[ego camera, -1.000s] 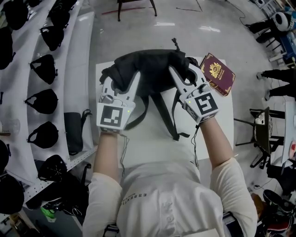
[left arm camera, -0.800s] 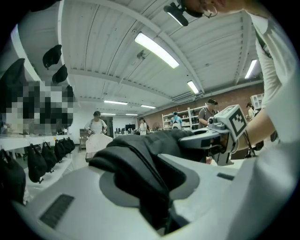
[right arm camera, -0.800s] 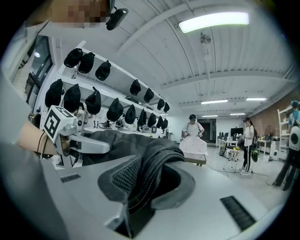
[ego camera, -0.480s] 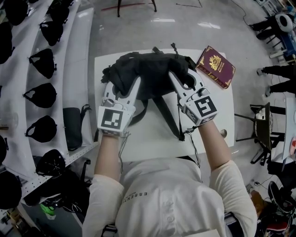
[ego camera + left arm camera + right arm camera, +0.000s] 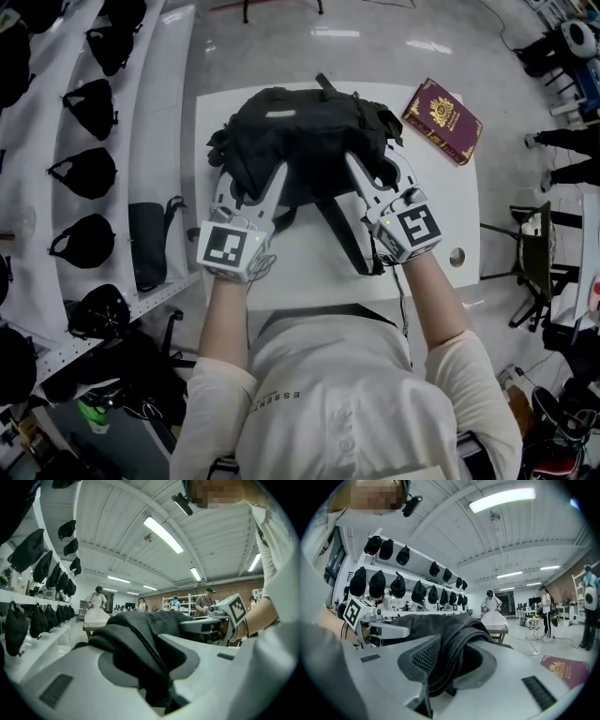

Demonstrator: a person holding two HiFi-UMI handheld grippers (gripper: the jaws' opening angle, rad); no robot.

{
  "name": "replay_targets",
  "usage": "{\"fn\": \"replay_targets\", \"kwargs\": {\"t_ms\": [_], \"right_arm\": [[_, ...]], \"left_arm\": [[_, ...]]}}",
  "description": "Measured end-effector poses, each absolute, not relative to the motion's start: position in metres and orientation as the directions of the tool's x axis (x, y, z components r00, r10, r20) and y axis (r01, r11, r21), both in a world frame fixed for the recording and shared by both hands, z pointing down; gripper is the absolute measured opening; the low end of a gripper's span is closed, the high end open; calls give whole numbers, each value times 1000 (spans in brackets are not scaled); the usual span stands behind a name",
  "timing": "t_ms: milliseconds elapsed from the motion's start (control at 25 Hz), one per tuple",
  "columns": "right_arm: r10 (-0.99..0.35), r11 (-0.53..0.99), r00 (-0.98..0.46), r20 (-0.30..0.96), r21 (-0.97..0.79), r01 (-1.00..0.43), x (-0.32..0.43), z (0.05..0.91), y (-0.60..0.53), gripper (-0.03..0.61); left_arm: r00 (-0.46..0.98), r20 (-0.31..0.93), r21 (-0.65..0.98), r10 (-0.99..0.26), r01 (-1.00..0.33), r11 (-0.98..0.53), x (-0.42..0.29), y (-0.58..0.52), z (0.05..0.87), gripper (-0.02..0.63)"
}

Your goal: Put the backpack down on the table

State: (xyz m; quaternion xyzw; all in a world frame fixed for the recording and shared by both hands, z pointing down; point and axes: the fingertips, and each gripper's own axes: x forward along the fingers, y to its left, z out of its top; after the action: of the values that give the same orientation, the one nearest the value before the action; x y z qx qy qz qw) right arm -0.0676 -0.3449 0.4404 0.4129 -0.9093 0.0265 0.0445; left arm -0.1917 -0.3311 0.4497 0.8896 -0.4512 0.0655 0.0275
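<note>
A black backpack point(image 5: 305, 136) is over the far half of the white table point(image 5: 431, 216); I cannot tell whether its underside rests on the top. My left gripper point(image 5: 251, 178) is shut on the bag's near left side, with black fabric point(image 5: 140, 644) pinched between its jaws. On the near right side my right gripper point(image 5: 380, 169) is shut on a fold of the bag point(image 5: 450, 660). Two straps point(image 5: 339, 234) trail toward me across the table. Each gripper view also shows the other gripper across the bag.
A maroon passport point(image 5: 442, 120) lies at the table's far right corner, a little apart from the bag, and shows in the right gripper view point(image 5: 565, 670). The table has a small hole point(image 5: 457, 255) near its right edge. Shelves of black caps point(image 5: 89, 94) run along the left; a chair point(image 5: 530, 258) stands at the right.
Both grippers have carried the backpack down toward the table and a little farther from me. A gap has opened between the bag and the passport.
</note>
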Motion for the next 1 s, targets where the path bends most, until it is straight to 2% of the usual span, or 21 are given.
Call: {"fn": "replay_targets", "kwargs": {"t_ms": [440, 1000], "right_arm": [[-744, 652, -653, 139, -61, -756, -67, 465, -285, 98], [-735, 632, -641, 219, -119, -766, -65, 515, -220, 115]], "left_arm": [[593, 149, 83, -792, -805, -587, -192, -271, 476, 120], [616, 229, 185, -754, -788, -587, -193, -206, 527, 129]]}}
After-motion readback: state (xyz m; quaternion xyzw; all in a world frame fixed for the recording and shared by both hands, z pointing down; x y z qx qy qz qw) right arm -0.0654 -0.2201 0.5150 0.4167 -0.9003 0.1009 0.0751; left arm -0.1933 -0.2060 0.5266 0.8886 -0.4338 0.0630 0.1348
